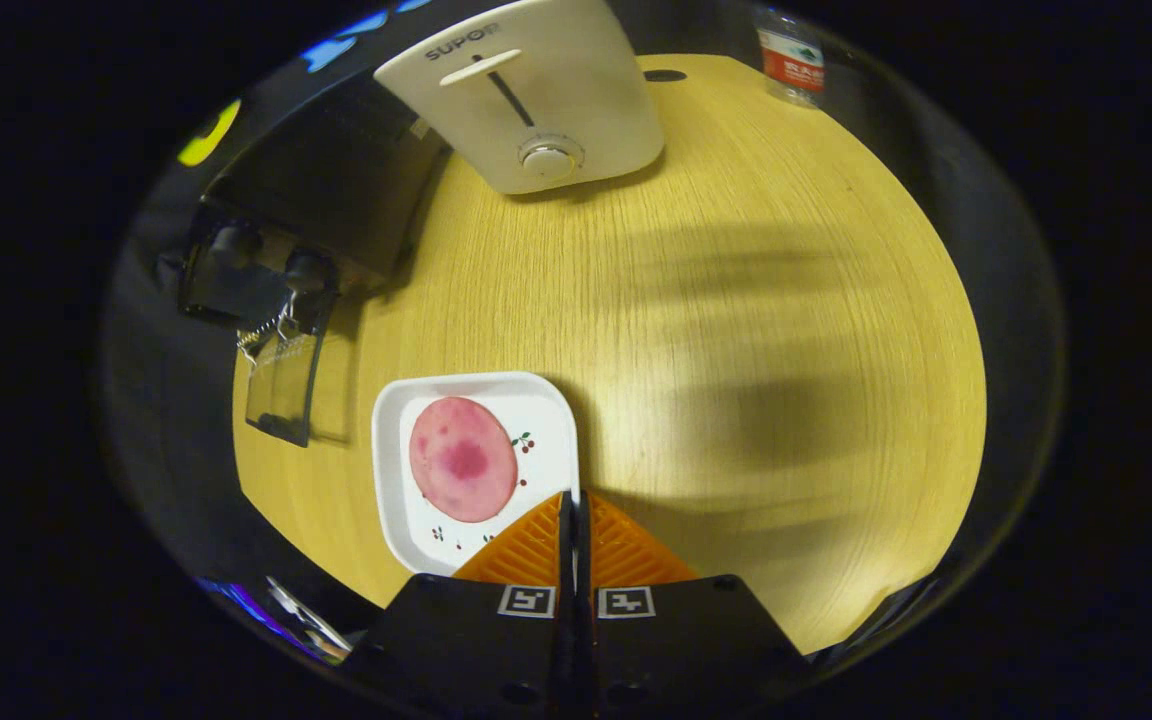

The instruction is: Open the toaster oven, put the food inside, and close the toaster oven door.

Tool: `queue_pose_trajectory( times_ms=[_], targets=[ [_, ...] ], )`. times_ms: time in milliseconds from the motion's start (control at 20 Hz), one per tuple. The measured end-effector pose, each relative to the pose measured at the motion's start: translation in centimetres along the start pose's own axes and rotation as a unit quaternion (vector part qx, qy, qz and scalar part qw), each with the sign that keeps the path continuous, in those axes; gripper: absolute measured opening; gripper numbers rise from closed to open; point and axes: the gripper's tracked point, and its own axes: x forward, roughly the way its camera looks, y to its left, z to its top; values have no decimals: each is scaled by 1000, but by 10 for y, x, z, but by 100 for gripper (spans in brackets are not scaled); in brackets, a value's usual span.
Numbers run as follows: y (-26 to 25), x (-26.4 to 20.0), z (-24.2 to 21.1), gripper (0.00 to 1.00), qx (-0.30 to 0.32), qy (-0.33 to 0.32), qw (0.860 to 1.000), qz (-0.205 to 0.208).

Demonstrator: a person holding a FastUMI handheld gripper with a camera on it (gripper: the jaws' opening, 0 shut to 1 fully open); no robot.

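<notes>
- So far, your fingers [575,510] are pressed together, holding nothing.
- Food [462,459] lies on its plate [546,400], just ahead, left of the fingers.
- Oven [321,215] door [281,385] hangs open; loading and closing remain.

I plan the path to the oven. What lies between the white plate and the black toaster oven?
In the gripper view, bare wooden table separates plate and toaster oven; its open door lies near. The tool is shut.
</notes>
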Motion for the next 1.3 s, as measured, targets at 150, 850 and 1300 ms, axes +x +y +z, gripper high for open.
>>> queue_pose_trajectory(
  times_ms=[150,850,1300],
  targets=[
    [21,-13,-9,2,51,-18,998,41],
    [140,-85,-38,2,114,-109,974,164],
    [218,-80,-67,2,145,-131,959,205]
  ],
)
